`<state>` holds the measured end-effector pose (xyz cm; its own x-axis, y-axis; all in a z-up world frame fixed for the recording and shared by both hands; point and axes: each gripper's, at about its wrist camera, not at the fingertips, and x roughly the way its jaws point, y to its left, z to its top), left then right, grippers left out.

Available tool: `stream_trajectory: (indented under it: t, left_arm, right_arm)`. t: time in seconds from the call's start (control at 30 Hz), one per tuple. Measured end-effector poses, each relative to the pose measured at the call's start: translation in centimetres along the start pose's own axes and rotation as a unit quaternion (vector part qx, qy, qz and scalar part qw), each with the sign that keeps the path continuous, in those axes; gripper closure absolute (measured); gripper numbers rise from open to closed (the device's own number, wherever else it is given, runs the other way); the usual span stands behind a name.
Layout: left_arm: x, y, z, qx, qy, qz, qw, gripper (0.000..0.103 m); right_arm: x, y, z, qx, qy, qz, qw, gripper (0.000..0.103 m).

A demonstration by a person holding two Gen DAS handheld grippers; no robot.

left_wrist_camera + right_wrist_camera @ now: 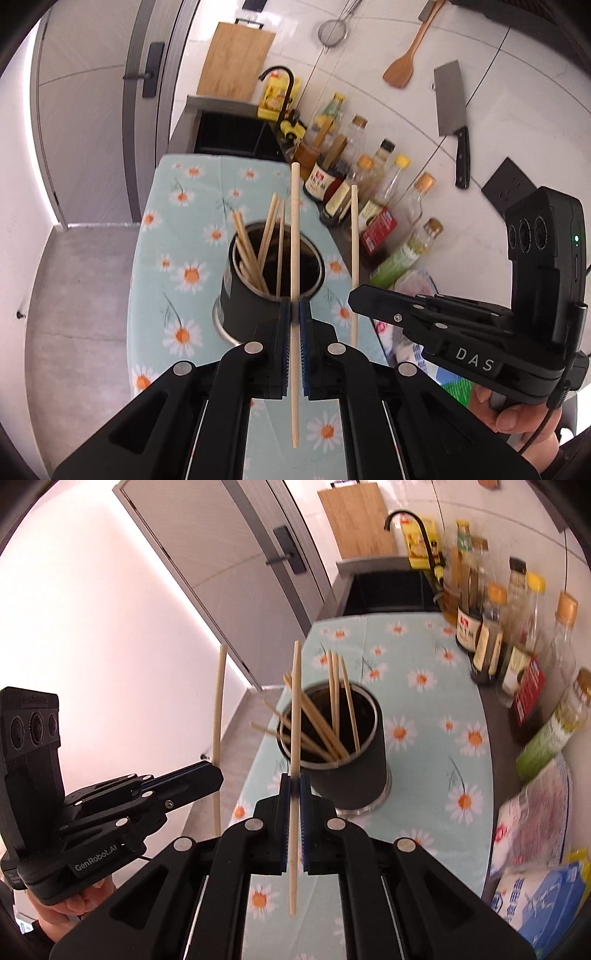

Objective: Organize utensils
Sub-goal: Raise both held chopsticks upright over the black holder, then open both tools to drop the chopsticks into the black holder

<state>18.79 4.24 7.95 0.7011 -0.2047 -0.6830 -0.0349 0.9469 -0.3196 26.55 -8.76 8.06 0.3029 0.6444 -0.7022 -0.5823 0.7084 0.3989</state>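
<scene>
Each hand-held gripper, left (294,314) and right (294,786), clenches one pale wooden chopstick (294,229) (294,709) above the dark cylindrical metal holder (236,295).

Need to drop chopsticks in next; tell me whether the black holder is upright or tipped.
Upright. The black holder stands on its base on the daisy tablecloth, mouth facing up, loose chopsticks leaning inside.

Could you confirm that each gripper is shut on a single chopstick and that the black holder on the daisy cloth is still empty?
Not quite: the holder is not empty. Both wrist views show several chopsticks already standing in it. The rest holds: the left gripper and the right gripper are each shut on one chopstick, and the holder stands on the daisy cloth.
</scene>
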Motion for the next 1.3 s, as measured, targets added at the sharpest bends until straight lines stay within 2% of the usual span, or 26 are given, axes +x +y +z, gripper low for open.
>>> stream_trajectory:
  t: [0.17,0.27,0.33,0.63,0.73,0.87,0.9,0.93,0.97,1.0,1.3]
  left_arm:
    - [-0.4,-0.3,2.5,0.001,-0.049,-0.018,0.9987,0.099]
    - [-0.4,-0.7,4.1,0.016,-0.089,-0.01,0.9958,0.099]
    - [-0.2,-0.5,4.9,0.007,-0.1,-0.022,0.9947,0.099]
    - [0.0,0.5,6.4,0.014,-0.19,-0.038,0.9809,0.099]
    - [0.8,0.9,6.5,0.015,-0.197,-0.04,0.9794,0.099]
    - [2.0,1.5,6.5,0.004,-0.201,-0.036,0.979,0.098]
    - [2.1,1.7,6.4,0.002,-0.2,-0.036,0.9791,0.097]
    - [2.3,1.8,6.3,0.002,-0.198,-0.038,0.9794,0.088]
    - [2.5,1.8,6.3,0.0,-0.195,-0.033,0.9802,0.082]
    - [2.5,2.0,6.2,-0.001,-0.196,-0.032,0.9802,0.072]
    - [1.9,3.0,5.8,-0.012,-0.196,-0.023,0.9803,0.072]
  right_arm:
    - [-1.0,0.0,2.5,-0.023,-0.052,0.002,0.998,0.097]
    - [-1.4,0.1,3.7,-0.024,-0.075,-0.001,0.997,0.097]
    - [-1.5,-0.1,4.4,-0.023,-0.092,0.002,0.995,0.097]
    - [-2.0,-0.1,6.8,-0.047,-0.183,-0.004,0.982,0.097]
    - [-1.7,-0.4,7.2,-0.051,-0.194,-0.013,0.98,0.097]
    - [-0.7,-1.0,8.0,-0.049,-0.186,-0.008,0.981,0.097]
    - [-0.4,-1.1,8.0,-0.05,-0.184,-0.01,0.982,0.093]
    - [-0.2,-1.1,8.0,-0.052,-0.183,-0.012,0.982,0.086]
    - [-0.1,-1.1,7.9,-0.051,-0.185,-0.013,0.981,0.072]
    - [-0.1,-1.2,7.8,-0.049,-0.187,-0.014,0.981,0.069]
    - [-0.4,-1.4,7.4,-0.044,-0.185,-0.01,0.982,0.069]
